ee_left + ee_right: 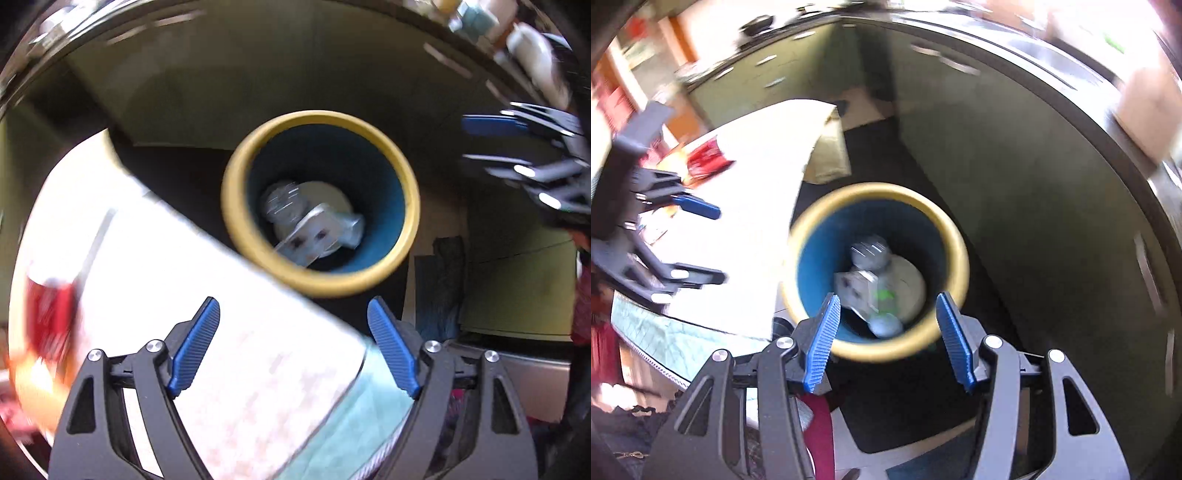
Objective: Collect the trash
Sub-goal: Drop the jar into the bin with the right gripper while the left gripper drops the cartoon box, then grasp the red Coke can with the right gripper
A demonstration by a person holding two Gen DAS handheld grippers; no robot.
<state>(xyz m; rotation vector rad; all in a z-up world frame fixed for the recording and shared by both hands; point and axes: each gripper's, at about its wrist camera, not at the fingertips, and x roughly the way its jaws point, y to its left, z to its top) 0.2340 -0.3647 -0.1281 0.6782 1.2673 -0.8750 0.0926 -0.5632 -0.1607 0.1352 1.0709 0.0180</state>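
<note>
Where the left wrist view looks almost straight down, the left gripper (293,345) has its fingers spread wide with nothing between them, above the edge of a white table (207,280) and a yellow-rimmed blue bin (320,284) that already holds a crumpled plastic wrapper (280,203) and a pale carton (314,236) — so part of the collecting looks done. In the right wrist view the right gripper (886,341) hangs over the same bin, fingers apart and empty, while a red packet (707,157) on the table seems left to collect — blur leaves no brand or writing readable.
</note>
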